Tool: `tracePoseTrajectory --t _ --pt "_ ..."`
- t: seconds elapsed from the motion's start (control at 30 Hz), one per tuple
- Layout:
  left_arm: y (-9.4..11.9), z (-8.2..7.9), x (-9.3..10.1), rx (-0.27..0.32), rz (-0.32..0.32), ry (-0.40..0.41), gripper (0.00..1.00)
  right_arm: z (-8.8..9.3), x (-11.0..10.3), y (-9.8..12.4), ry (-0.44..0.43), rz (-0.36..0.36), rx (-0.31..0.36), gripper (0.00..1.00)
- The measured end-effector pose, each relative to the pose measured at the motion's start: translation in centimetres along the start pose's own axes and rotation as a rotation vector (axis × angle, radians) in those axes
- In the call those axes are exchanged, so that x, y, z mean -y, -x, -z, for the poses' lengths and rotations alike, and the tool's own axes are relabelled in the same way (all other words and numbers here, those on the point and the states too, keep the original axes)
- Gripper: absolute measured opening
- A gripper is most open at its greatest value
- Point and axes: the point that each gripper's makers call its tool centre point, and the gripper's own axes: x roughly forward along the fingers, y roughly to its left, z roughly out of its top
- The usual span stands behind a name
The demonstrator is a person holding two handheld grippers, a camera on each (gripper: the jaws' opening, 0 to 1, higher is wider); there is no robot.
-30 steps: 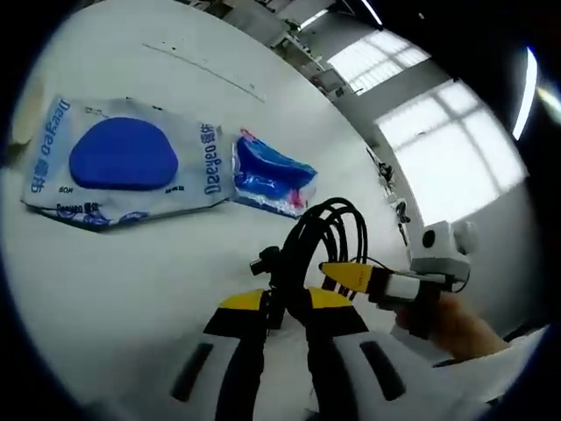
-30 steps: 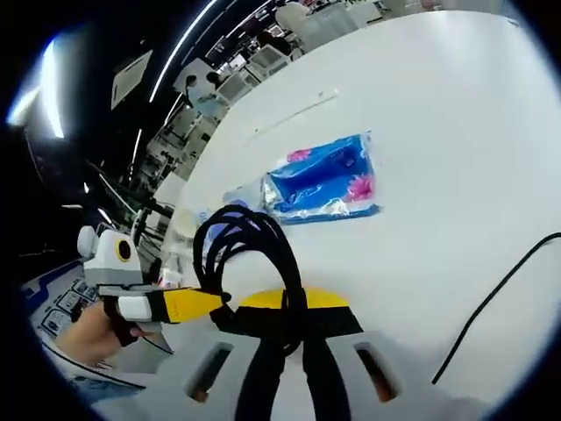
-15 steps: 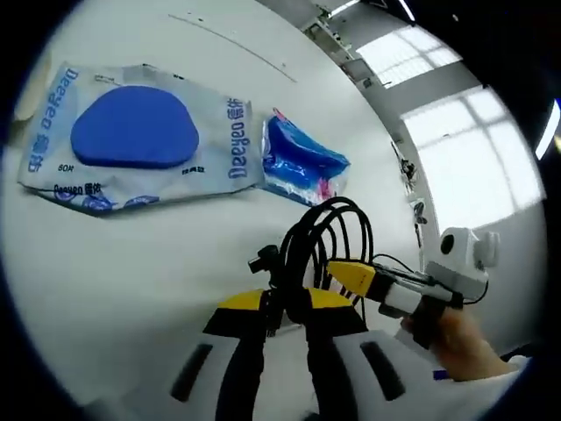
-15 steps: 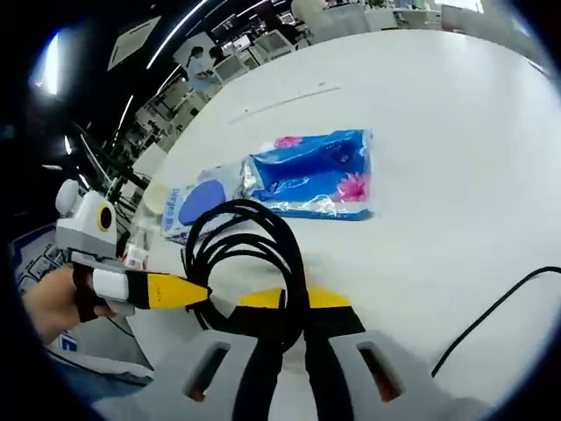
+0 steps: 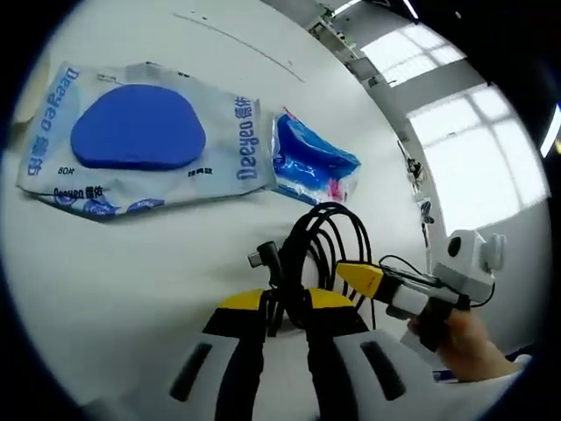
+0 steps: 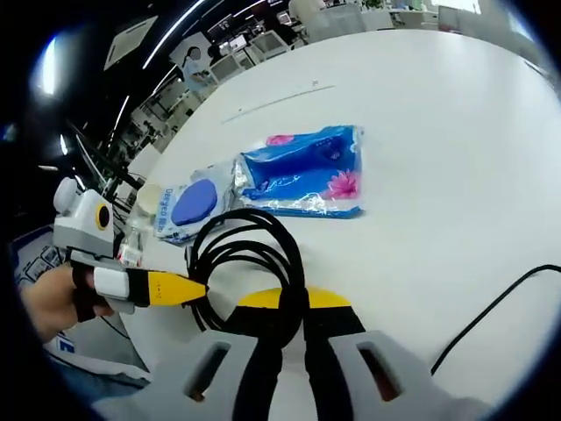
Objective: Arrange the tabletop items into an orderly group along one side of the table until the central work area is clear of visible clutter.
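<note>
Both hand-held grippers clamp same black cable coil (image 5: 320,250): left hand-held gripper (image 5: 285,307), right hand-held gripper (image 6: 285,307). Coil above white counter (image 6: 438,132), near blue tissue pack (image 6: 302,171) and wipes pouch (image 5: 140,149). Advice: lower coil just beside tissue pack, keep loops together, free one side at a time.

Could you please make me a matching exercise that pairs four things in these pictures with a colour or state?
Things:
1. cable
2. tissue pack
3. wipes pack
4. table

States:
A. white, bears everything
B. flat, large blue oval on its face
C. black, coiled, pinched by both grippers
D. shiny blue with pink flowers

Pairs: 1-C, 2-D, 3-B, 4-A

Both the left gripper and right gripper are shut on the cable.
</note>
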Motion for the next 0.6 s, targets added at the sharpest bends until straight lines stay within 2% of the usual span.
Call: tracePoseTrajectory --t 0.17,0.4,0.6 --pt "0.12 -0.01 -0.79 0.011 -0.040 -0.008 0.18 0.15 0.04 -0.07 0.003 0.005 0.000 0.05" --pt "0.33 -0.74 -0.06 0.042 -0.017 -0.019 0.15 0.29 0.14 -0.10 -0.010 0.003 0.006 0.06" --pt "0.39 -0.69 0.14 0.052 -0.021 -0.063 0.19 0.51 -0.14 0.12 0.020 -0.007 0.004 0.10"
